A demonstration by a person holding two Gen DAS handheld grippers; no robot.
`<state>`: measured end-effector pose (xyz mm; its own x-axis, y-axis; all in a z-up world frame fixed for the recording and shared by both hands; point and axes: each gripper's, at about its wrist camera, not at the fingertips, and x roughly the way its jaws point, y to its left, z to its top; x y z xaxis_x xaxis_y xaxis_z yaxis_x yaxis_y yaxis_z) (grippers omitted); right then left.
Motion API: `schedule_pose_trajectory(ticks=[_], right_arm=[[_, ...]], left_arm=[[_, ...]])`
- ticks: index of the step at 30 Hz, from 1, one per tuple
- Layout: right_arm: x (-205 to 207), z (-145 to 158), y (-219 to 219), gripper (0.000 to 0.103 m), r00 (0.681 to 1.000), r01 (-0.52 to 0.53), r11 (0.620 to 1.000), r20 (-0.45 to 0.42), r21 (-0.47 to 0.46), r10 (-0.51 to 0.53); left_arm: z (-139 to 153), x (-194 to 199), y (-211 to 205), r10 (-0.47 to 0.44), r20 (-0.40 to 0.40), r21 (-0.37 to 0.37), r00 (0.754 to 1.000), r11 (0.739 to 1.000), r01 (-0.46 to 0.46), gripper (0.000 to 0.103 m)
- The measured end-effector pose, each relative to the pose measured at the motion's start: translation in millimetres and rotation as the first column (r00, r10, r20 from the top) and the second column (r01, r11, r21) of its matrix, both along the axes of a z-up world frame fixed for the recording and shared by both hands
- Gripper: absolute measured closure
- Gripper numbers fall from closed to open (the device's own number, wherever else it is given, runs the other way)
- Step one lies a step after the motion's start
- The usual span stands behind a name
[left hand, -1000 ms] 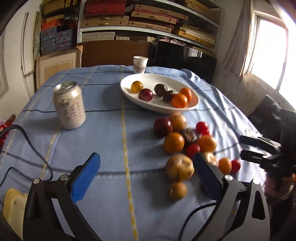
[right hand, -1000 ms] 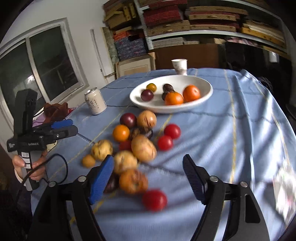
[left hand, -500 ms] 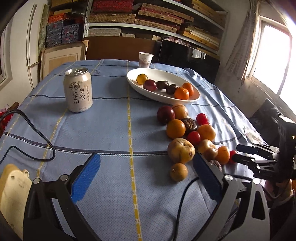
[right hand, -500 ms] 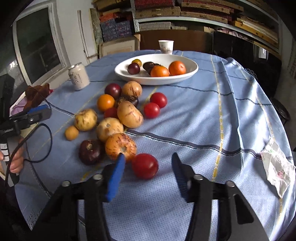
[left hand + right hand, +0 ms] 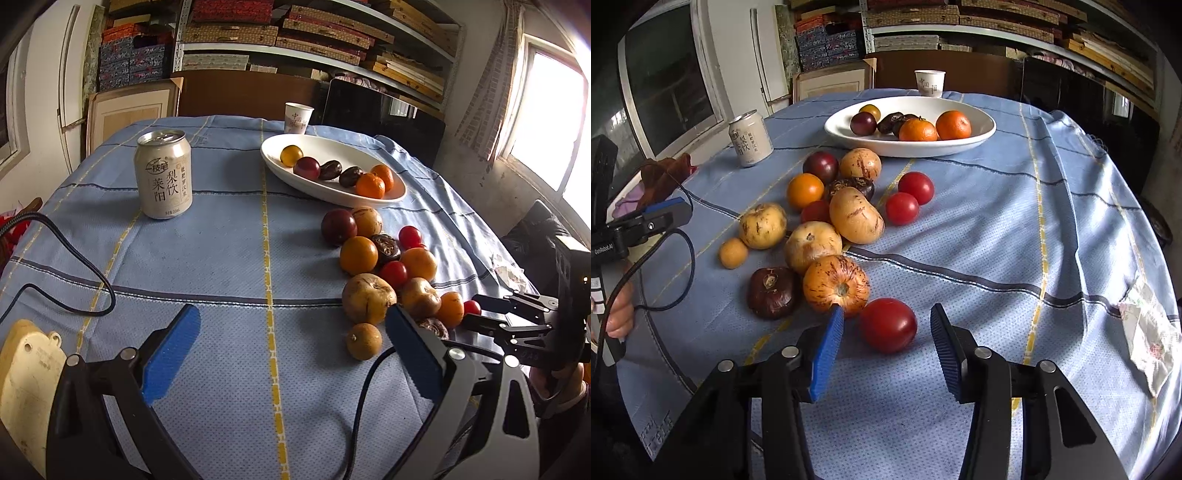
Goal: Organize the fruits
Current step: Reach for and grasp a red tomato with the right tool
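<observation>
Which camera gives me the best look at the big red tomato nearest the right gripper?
The right wrist view: the red tomato lies large and unblocked between the open fingers of the right gripper, beside a streaked orange fruit. In the left wrist view only a small red sliver shows behind the fruit pile, next to the right gripper's fingers.

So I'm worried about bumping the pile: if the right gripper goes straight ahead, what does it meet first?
Probably the red tomato, lying between the right gripper's open fingertips. The striped orange fruit sits close beside its left finger.
</observation>
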<state>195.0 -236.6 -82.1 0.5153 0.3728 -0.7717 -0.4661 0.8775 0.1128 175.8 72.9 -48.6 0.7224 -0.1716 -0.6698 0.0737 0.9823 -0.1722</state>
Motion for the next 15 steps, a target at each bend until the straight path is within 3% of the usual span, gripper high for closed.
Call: schedule_pose_trajectory(ticks=[6, 11, 15], right_arm=[[4, -1, -5, 0.071, 1.0, -0.005, 0.999, -0.029, 0.05, 0.006], [0, 9, -27, 0.072, 1.0, -0.01, 0.975, -0.003, 0.221, 0.01], [-3, 15, -43, 0.072, 0.998, 0.04, 0.959, 0.033, 0.28, -0.051]], left_arm=[[-2, 2, 7, 0.026, -0.014, -0.024, 1.0, 0.999, -0.026, 0.005], [-5, 4, 11, 0.032, -0.027, -0.049, 0.999, 0.998, -0.033, 0.005], [-12, 9, 2, -0.076, -0.069, -0.104, 0.995, 0.992, 0.068, 0.005]])
